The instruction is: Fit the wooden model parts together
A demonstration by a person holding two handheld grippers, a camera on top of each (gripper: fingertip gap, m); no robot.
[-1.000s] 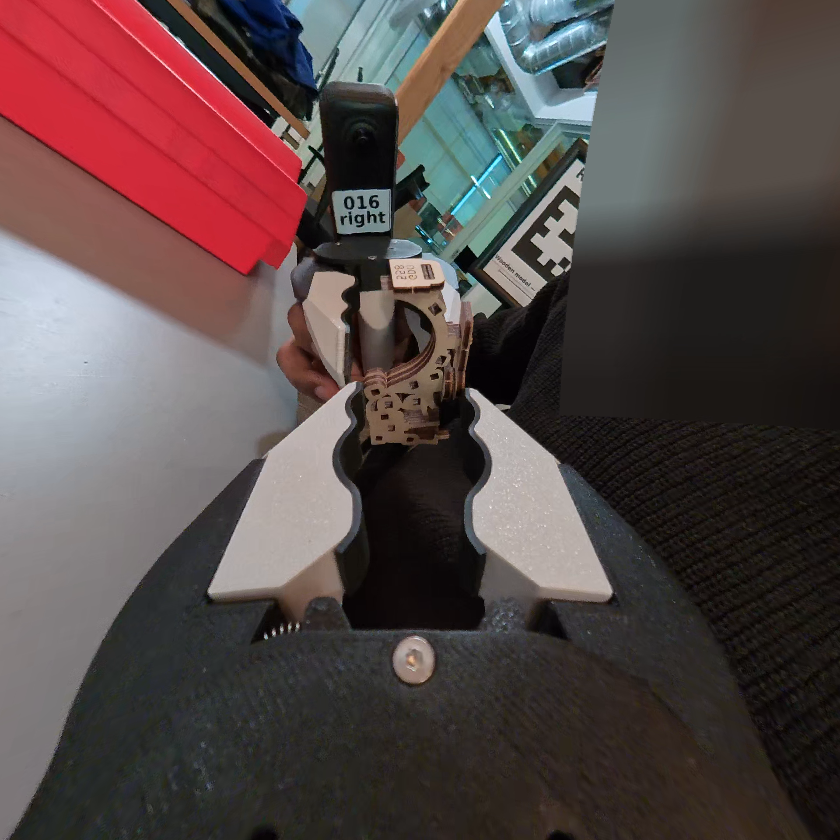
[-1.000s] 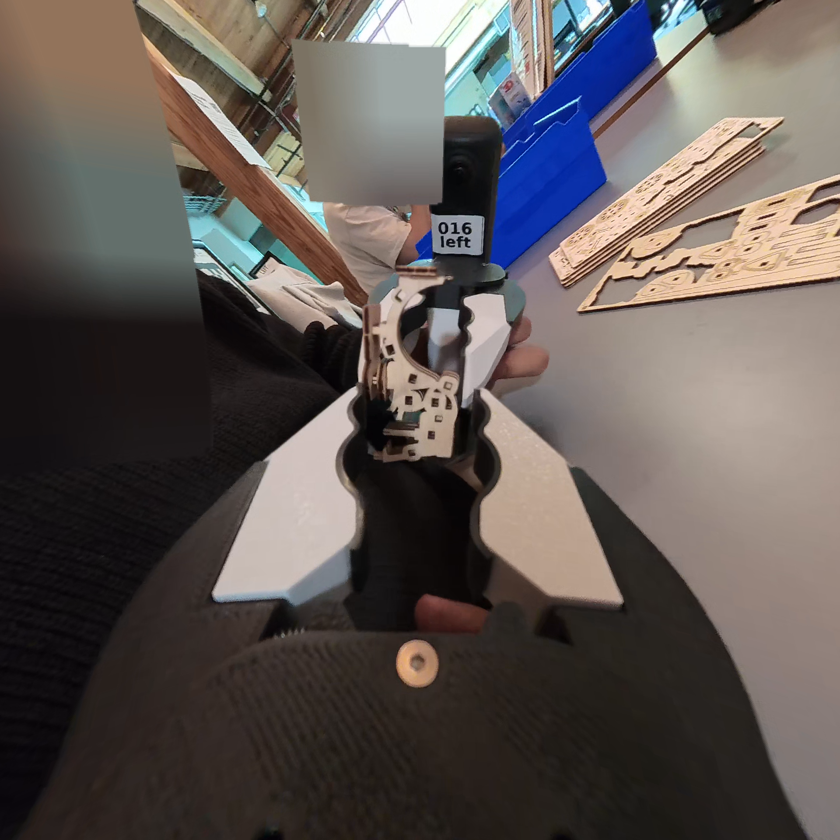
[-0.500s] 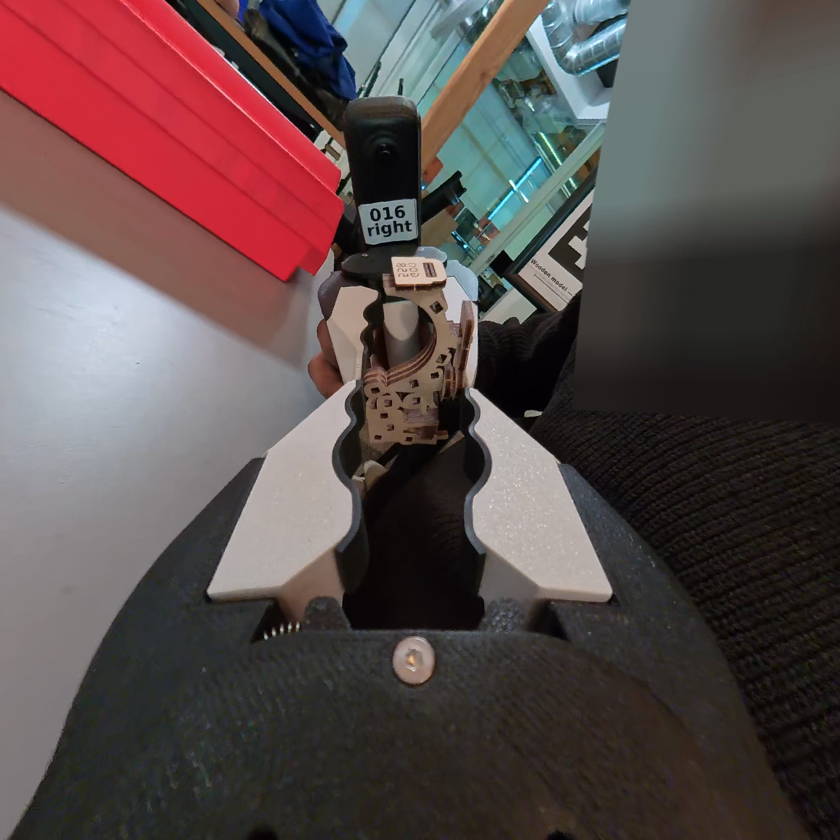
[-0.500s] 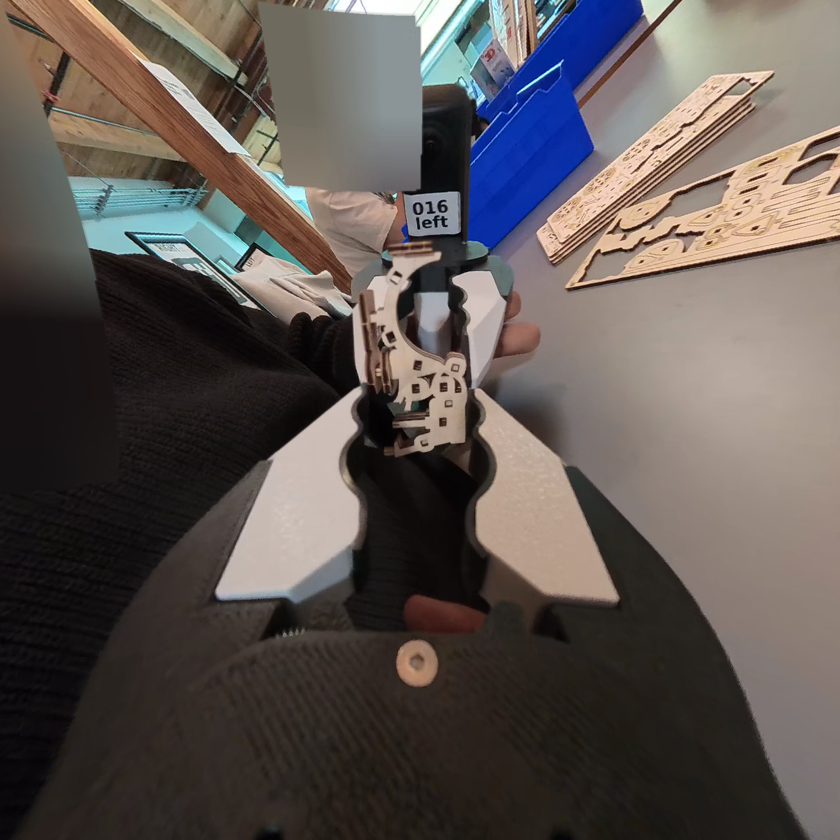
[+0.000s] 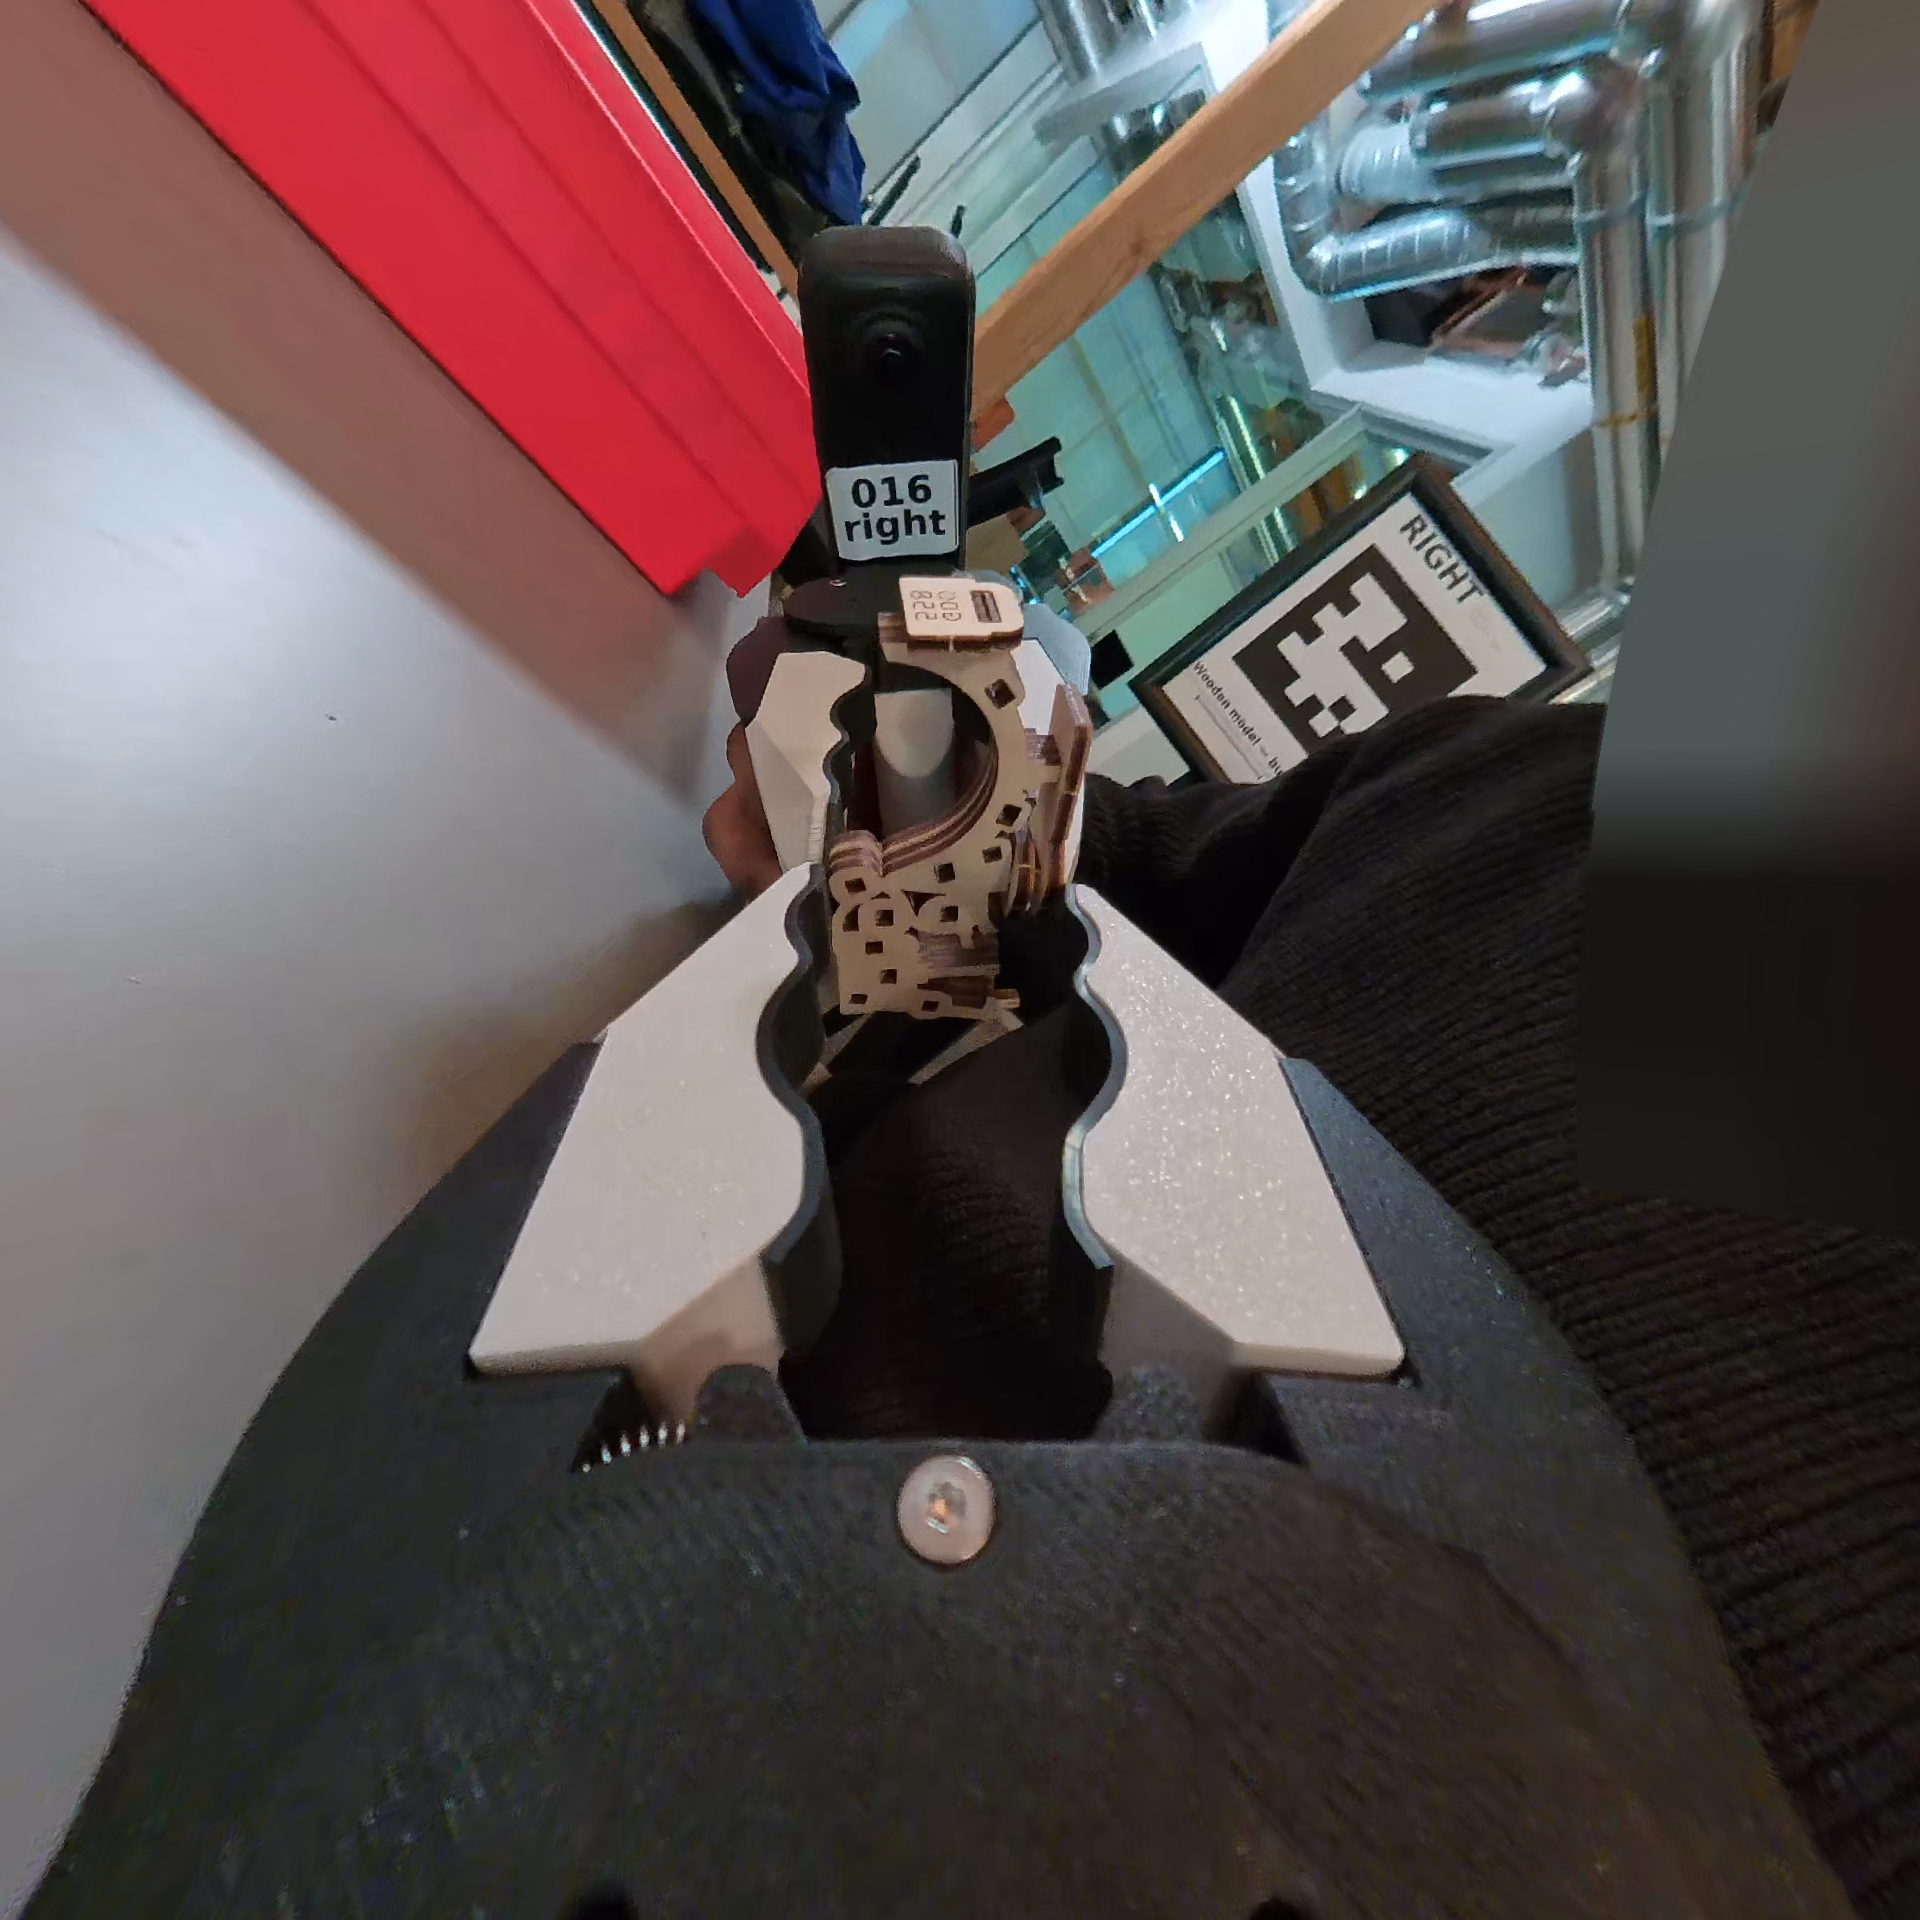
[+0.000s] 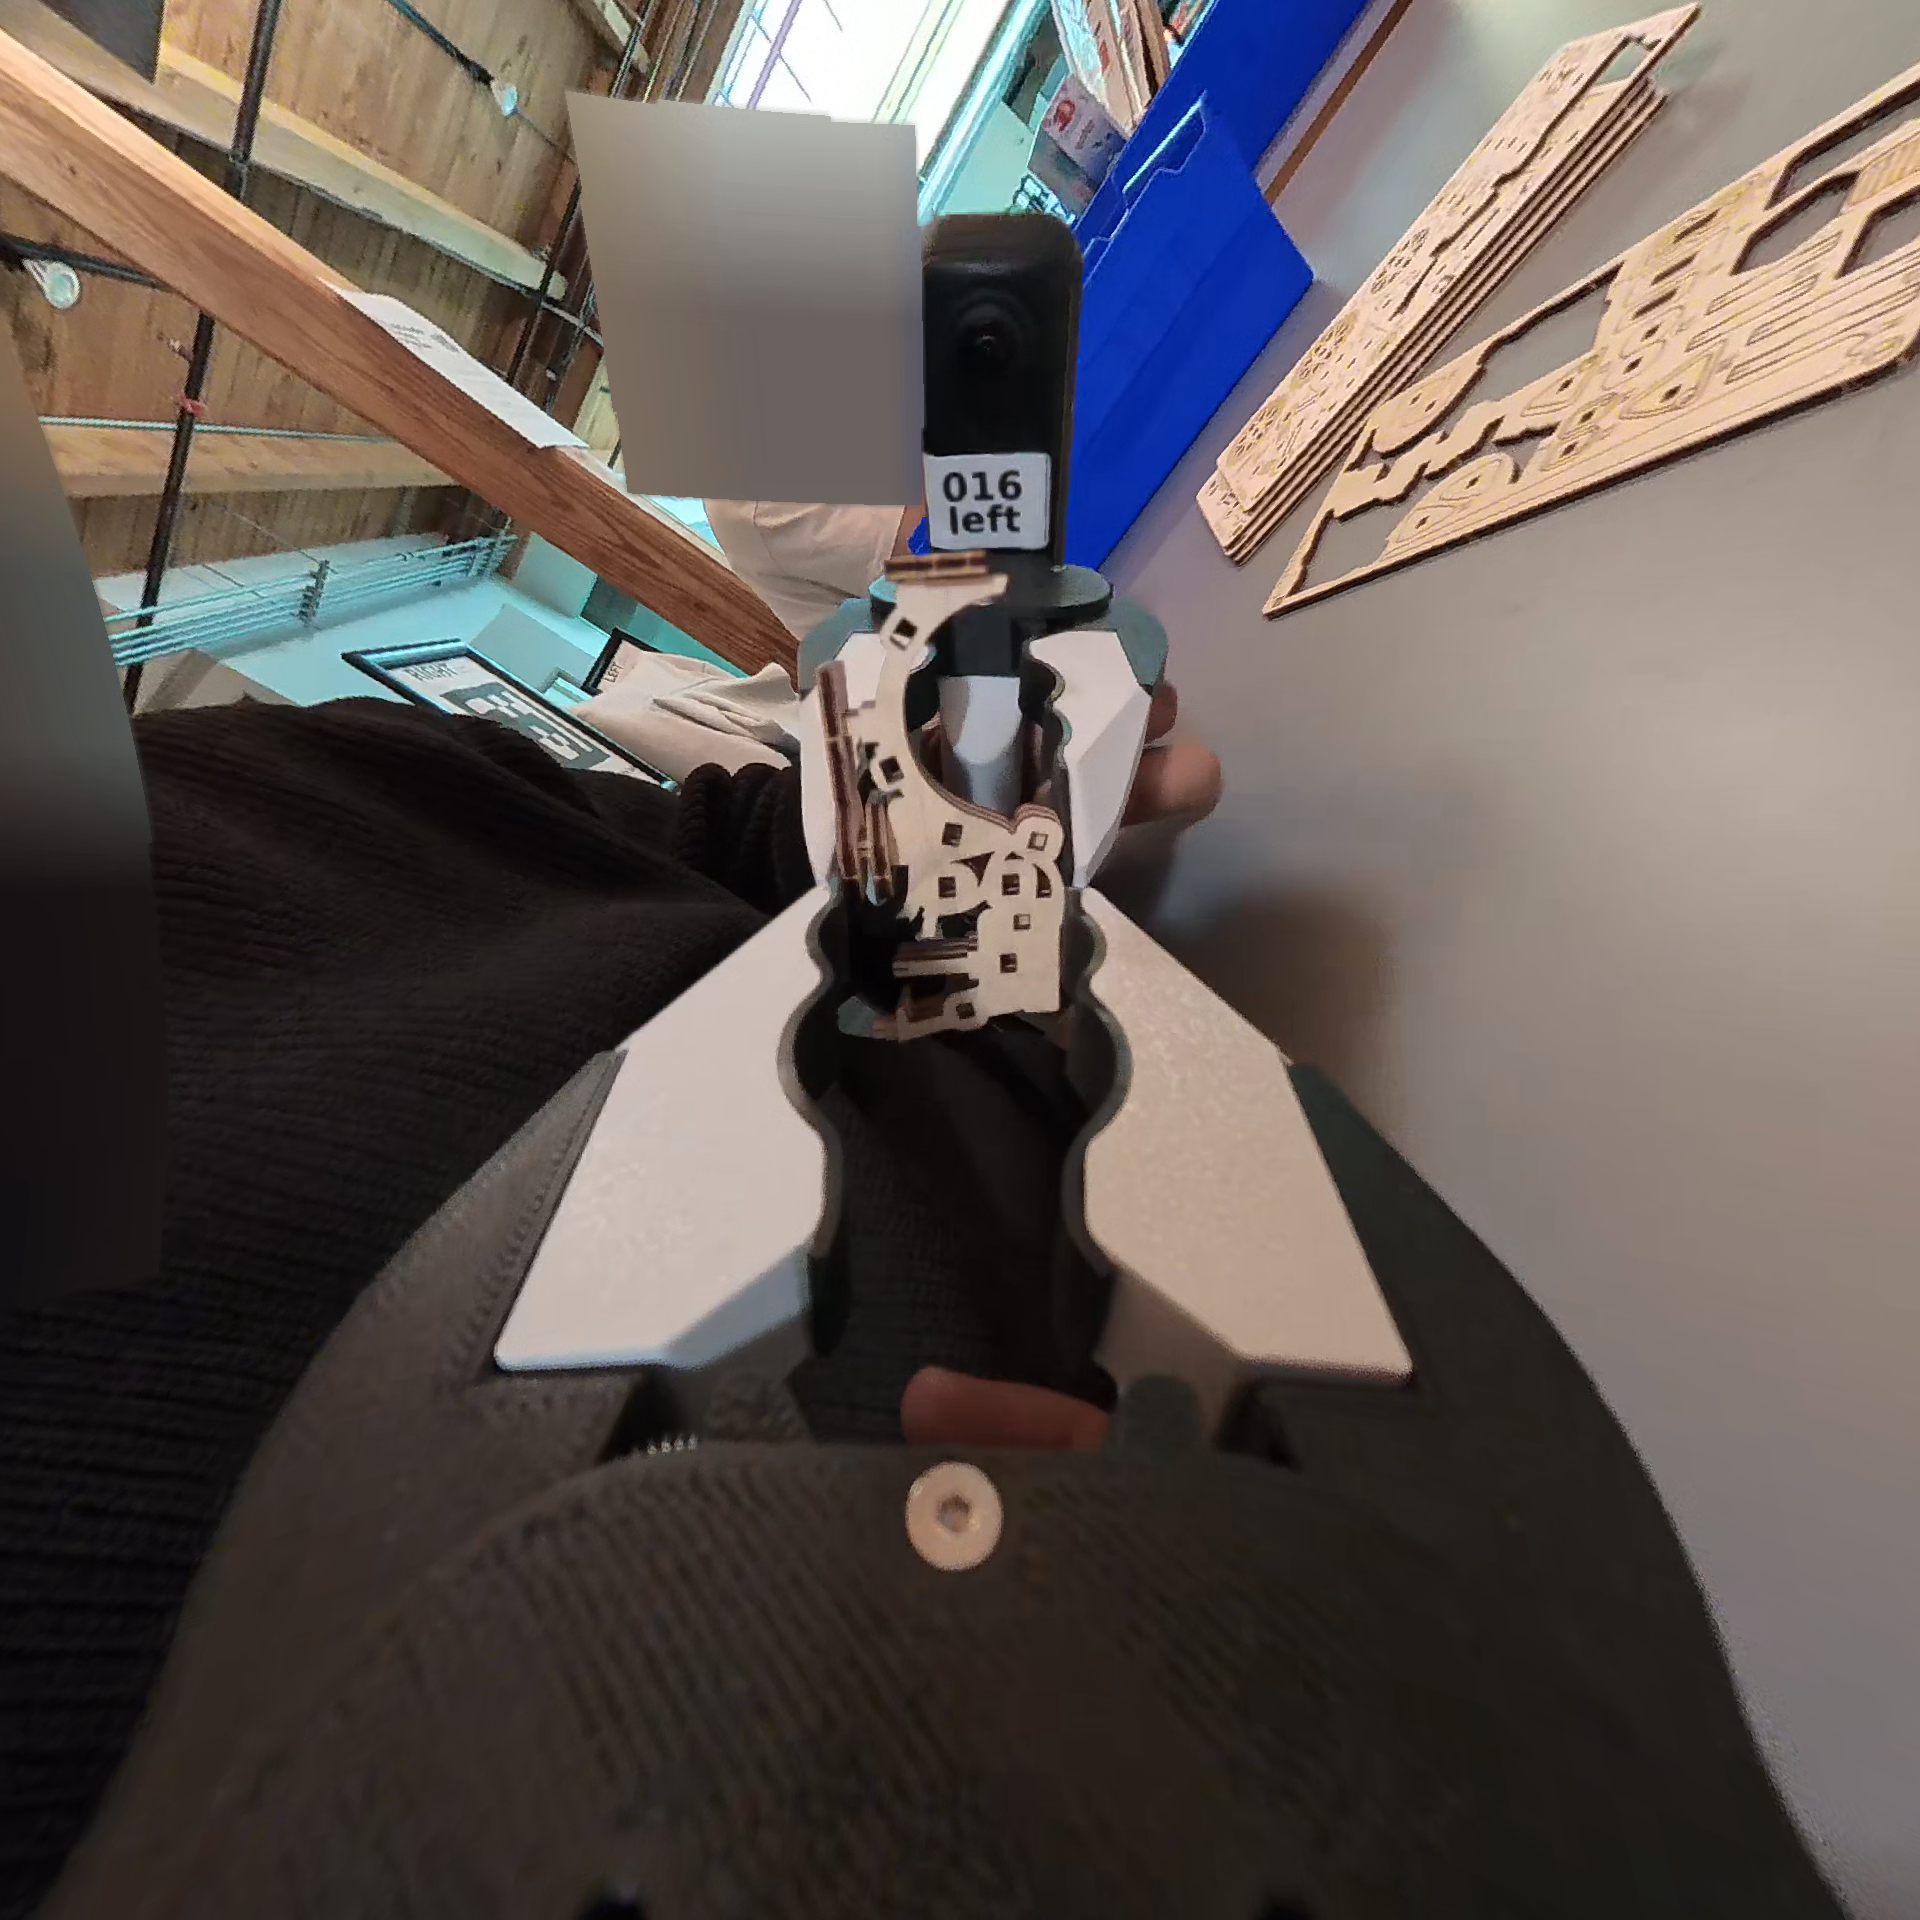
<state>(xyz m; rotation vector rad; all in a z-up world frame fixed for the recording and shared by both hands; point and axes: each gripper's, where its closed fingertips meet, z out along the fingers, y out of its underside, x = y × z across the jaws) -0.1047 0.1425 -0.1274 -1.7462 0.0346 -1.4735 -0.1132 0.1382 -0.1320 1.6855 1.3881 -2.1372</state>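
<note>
Both grippers meet nose to nose on the wooden model (image 5: 935, 883)

Left gripper (image 5: 940, 925) and right gripper (image 6: 951, 935) each pinch its pale, square-holed plywood at frame centre; bare grey table (image 6: 1558, 935) lies open rightward, cut sheets (image 6: 1621, 343) upper right

Pale, laser-cut plywood model assembly (image 5: 925, 914) (image 6: 971, 904), layered and pierced with small square holes, held upright in mid-air between two facing grippers. Curved C-shaped arm rising from a blocky lower section, capped by a small flat tab at the top. Darker burnt edges visible along stacked layers. Flat plywood parts sheets (image 6: 1621, 343), partly punched out, lying on the grey table well apart, beside a stack of further sheets (image 6: 1423, 291).
</note>
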